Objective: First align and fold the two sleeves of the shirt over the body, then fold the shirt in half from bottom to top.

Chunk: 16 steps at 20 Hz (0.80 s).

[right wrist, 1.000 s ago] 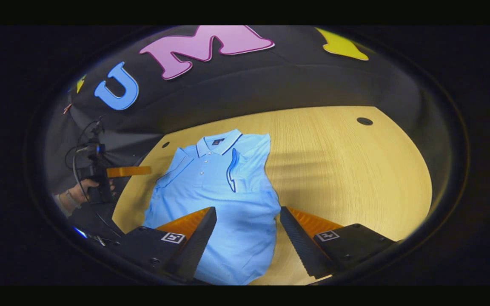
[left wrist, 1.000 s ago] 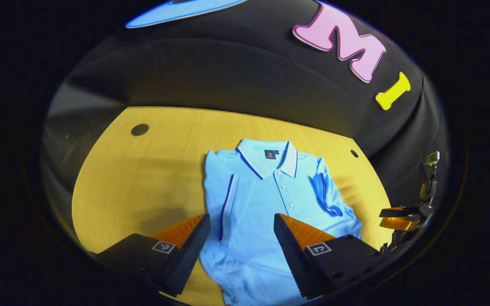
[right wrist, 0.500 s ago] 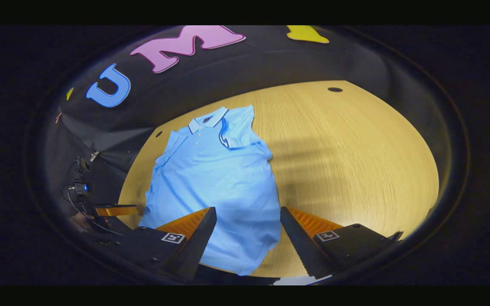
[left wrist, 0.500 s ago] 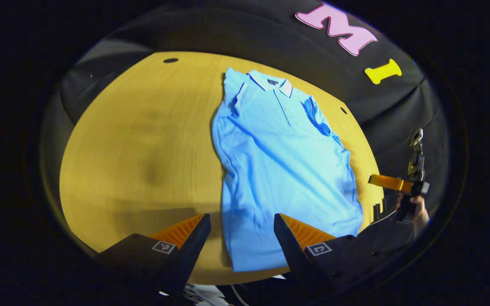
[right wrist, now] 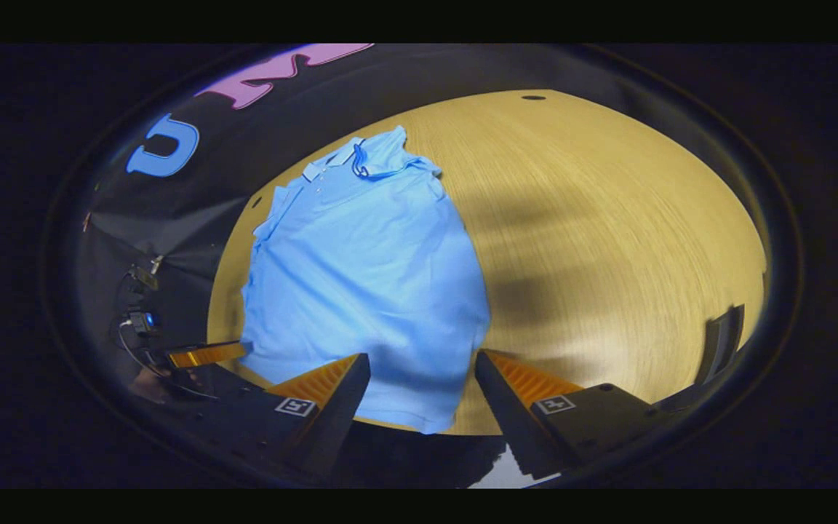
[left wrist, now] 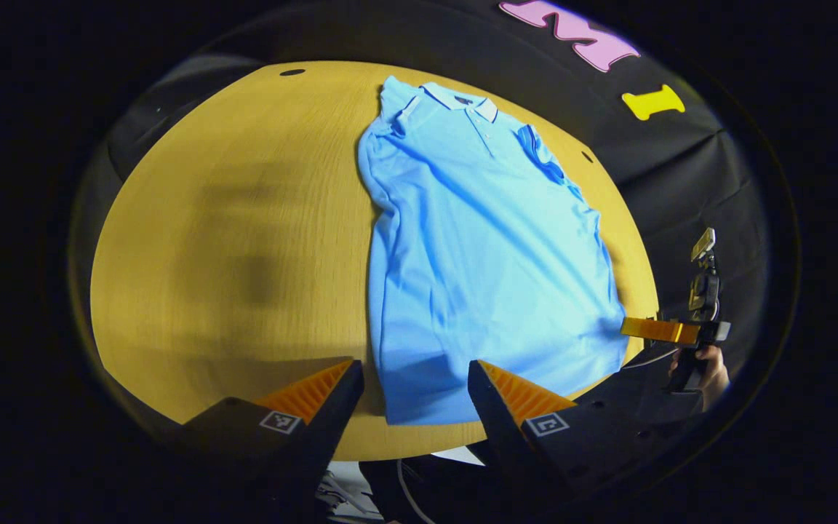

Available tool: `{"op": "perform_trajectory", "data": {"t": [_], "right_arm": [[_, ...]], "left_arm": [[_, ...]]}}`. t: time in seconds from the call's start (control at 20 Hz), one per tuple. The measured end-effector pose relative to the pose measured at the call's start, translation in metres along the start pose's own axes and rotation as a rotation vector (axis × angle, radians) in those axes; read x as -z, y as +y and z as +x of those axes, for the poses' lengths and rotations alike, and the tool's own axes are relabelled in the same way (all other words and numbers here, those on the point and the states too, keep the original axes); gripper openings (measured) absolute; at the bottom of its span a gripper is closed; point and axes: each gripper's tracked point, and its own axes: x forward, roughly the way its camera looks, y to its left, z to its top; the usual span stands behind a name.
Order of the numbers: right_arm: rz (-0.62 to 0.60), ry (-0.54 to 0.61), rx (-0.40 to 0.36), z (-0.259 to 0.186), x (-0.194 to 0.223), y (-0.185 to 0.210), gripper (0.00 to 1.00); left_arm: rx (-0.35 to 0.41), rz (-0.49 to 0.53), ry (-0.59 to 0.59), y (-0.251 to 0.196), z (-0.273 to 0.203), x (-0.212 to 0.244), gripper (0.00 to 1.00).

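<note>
Both tools have pulled back toward the near edge since the earlier frames, so the whole shirt [left wrist: 481,247] now sits ahead of them with its hem close to the tips. One shirt, light blue polo, flat on one tabletop [left wrist: 244,240], collar at the far end, both sleeves folded in over the body. Left tool [left wrist: 415,389]: fingers spread, released, nothing between them, hovering over the near tabletop edge with the hem's corner just ahead, between the tips. Right tool [right wrist: 423,378]: also released, fingers apart, hem's other corner just ahead between them. Left gripper view also catches the right tool [left wrist: 663,331] off to its right, beside the shirt's bottom corner, with a hand [left wrist: 710,364] holding it. Right gripper view catches the left tool [right wrist: 204,354] off to its left near the hem. Two dark holes [left wrist: 292,72] in the tabletop at the far end, one either side of the collar.
</note>
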Motion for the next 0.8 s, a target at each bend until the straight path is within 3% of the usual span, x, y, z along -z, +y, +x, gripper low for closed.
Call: {"op": "perform_trajectory", "data": {"t": [0.15,0.2,0.3,0.4,0.45,0.5,0.55,0.65,0.8], "right_arm": [[0.053,0.032,-0.021,0.005,0.006,0.013,0.86],[0.055,0.045,-0.019,0.007,0.007,0.016,0.88],[0.035,0.056,-0.009,0.009,0.010,0.018,0.84],[-0.005,0.068,0.023,0.012,0.013,0.013,0.78],[-0.007,0.070,0.038,0.014,0.013,0.009,0.65],[0.000,0.069,0.060,0.015,0.013,0.004,0.58],[0.017,0.055,0.060,0.019,0.009,0.001,0.27],[0.067,0.039,0.031,0.014,0.005,0.003,0.12],[0.113,0.012,-0.007,0.017,0.002,0.002,0.12]], "left_arm": [[-0.043,0.050,0.030,-0.001,0.002,0.003,0.93],[-0.041,0.060,0.036,-0.004,0.003,0.003,0.93],[-0.011,0.074,0.034,-0.013,0.006,0.002,0.90],[0.010,0.065,0.021,-0.018,0.012,0.002,0.70],[0.034,0.053,0.016,-0.022,0.013,0.002,0.54],[0.061,0.035,0.009,-0.025,0.017,0.004,0.40],[0.098,0.015,-0.010,-0.030,0.017,0.001,0.26],[0.142,-0.019,-0.040,-0.033,0.017,-0.003,0.13],[0.137,-0.047,-0.044,-0.029,0.017,-0.004,0.06]]}}
